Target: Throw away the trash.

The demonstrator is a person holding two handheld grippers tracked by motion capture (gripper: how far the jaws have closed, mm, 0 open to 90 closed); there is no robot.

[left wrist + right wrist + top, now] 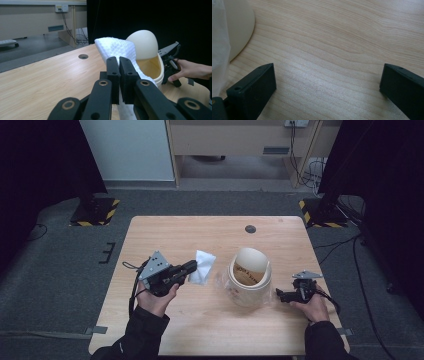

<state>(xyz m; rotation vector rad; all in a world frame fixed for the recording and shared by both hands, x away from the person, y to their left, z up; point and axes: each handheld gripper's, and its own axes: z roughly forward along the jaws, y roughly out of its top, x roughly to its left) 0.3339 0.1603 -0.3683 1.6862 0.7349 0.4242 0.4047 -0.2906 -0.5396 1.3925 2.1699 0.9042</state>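
Cloth (pixel 115 47), white and quilted, is pinched between the closed jaws of the left gripper (pixel 119 61), which a person holds above the wooden worktop (pixel 165 230). From the high view the cloth (pixel 202 267) hangs off the gripper tip just left of a cream lidded bin (pixel 250 279), near it but apart. The left gripper (pixel 191 266) points toward the bin.

The cloth looks soft and light, a folded wipe that will droop and flop wherever it is not supported. It should not slip easily, since its dimpled surface gives the pads something to bite. The grip sits at one edge of it, which I judge a fair place to hold: a bunched fold stays caught better than a single thin layer.

Seen along the left gripper, the cloth's long axis runs away from the jaws and rises, its free end leaning toward the bin's tipped-up lid (pixel 145 43). A further tail of it trails down below the jaws.

The right gripper (pixel 280 295) rests at the bin's right side, its jaws spread wide with only bare worktop (pixel 332 45) between them. The bin's curved wall (pixel 239 27) shows at the left edge of that view, beside the jaws but not clasped
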